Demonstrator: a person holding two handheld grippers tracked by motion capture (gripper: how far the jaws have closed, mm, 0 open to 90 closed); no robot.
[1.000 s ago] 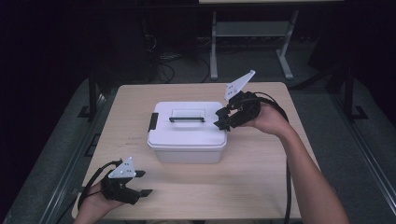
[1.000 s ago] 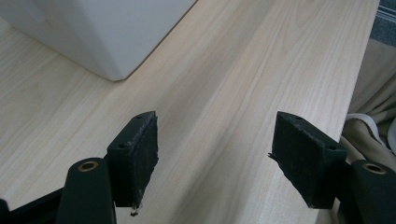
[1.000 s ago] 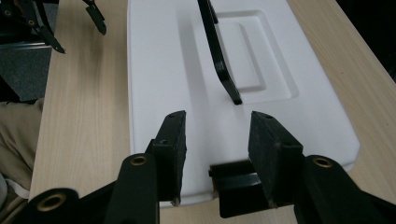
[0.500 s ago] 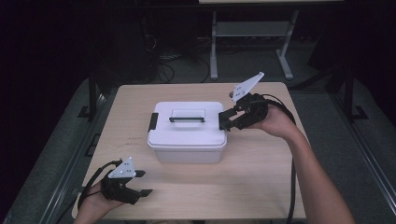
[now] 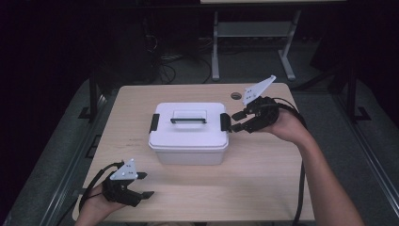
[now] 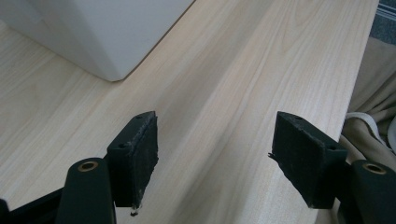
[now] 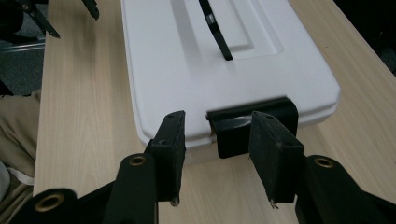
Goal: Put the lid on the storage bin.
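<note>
Right gripper (image 5: 236, 121) – jaws apart, empty – sits just off the white box's (image 5: 188, 134) right-end black latch (image 7: 252, 125); left gripper (image 5: 140, 185) open, well nearer the person.

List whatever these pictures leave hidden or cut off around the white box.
- Contents of the white box: hidden in the high view by its closed lid.
- Right-end latch, right gripper view: partly covered by the right claw, so whether it is locked is unclear.
- Box in the left gripper view: cut off by the top edge, one corner visible.
</note>
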